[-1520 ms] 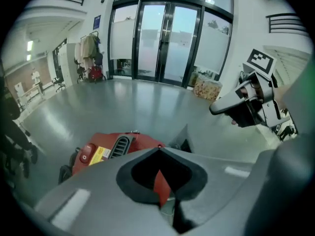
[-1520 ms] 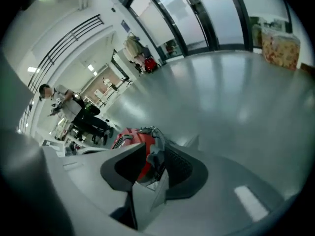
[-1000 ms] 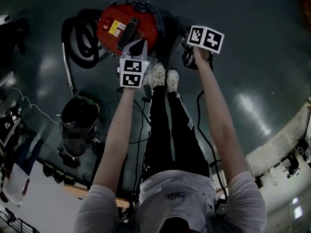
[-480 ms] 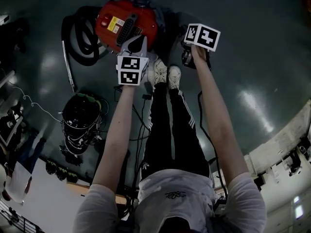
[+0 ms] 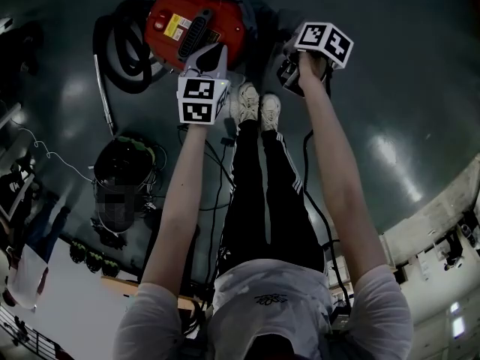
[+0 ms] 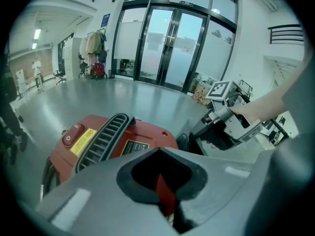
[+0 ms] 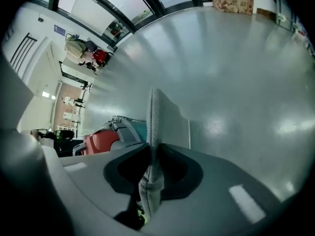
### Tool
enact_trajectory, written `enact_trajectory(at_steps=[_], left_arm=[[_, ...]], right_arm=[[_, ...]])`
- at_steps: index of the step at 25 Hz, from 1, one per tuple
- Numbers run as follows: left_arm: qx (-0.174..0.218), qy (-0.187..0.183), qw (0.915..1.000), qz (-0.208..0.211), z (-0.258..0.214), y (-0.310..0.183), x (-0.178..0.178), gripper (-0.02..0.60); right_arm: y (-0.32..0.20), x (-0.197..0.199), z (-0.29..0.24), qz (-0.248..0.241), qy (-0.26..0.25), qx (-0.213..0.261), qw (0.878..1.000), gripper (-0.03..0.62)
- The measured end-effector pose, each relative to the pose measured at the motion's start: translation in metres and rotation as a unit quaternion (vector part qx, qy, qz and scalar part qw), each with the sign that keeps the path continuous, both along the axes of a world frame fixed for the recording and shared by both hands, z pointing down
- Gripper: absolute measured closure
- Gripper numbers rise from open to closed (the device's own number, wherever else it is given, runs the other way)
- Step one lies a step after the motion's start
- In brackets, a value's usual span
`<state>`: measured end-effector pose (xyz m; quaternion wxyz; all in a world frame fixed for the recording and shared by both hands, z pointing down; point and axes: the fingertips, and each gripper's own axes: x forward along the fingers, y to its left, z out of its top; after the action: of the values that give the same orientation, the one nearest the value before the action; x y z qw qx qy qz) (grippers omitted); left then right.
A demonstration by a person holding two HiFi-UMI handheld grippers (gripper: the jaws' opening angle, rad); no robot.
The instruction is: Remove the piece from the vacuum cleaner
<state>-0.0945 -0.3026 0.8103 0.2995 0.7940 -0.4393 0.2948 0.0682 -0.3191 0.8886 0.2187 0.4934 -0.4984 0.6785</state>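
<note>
The red vacuum cleaner [image 5: 196, 25] stands on the dark floor just beyond the person's shoes; its black grille and yellow label face up [image 6: 106, 139]. My left gripper [image 5: 213, 52] hovers over the vacuum's near edge with its jaws together and nothing between them [image 6: 163, 183]. My right gripper [image 5: 289, 70] is to the right of the vacuum, off its body. In the right gripper view [image 7: 150, 173] it is shut on a thin grey perforated piece [image 7: 154, 127], seen edge-on and standing up out of the jaws. In the head view that piece is only a dark shape.
A black hose [image 5: 120, 47] coils left of the vacuum, with a metal tube [image 5: 105, 100] beside it. A black basket-like object with cables [image 5: 124, 172] sits further back left. A cable [image 5: 217, 171] runs by the person's shoes [image 5: 255, 109]. Glass doors [image 6: 172, 43] stand beyond.
The whole head view has shifted a little. Both grippers stay near the vacuum, and the right gripper's marker cube has tilted slightly while still holding the piece.
</note>
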Motion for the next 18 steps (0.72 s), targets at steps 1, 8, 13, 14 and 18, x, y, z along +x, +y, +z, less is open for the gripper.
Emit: enact_trajectory(at_steps=[1, 8, 13, 14, 18], left_arm=[[0.001, 0.000, 1.0000, 0.002, 0.000, 0.000, 0.000, 0.578], [0.002, -0.003, 1.0000, 0.000, -0.002, 0.000, 0.000, 0.578], [0.020, -0.027, 0.9994, 0.005, 0.000, 0.000, -0.002, 0.578], [0.021, -0.030, 0.9993, 0.002, 0.001, 0.000, -0.003, 0.578], [0.017, -0.021, 0.9995, -0.015, 0.000, 0.000, -0.001, 0.578]], right_arm=[[-0.001, -0.002, -0.002, -0.008, 0.000, 0.008, 1.000, 0.521], [0.006, 0.009, -0.011, -0.041, 0.033, 0.032, 0.998, 0.548], [0.015, 0.020, -0.011, -0.020, 0.017, 0.035, 0.999, 0.548], [0.016, 0.020, -0.010, -0.027, 0.020, 0.040, 0.999, 0.548], [0.018, 0.024, -0.010, -0.045, 0.021, 0.056, 0.997, 0.546]])
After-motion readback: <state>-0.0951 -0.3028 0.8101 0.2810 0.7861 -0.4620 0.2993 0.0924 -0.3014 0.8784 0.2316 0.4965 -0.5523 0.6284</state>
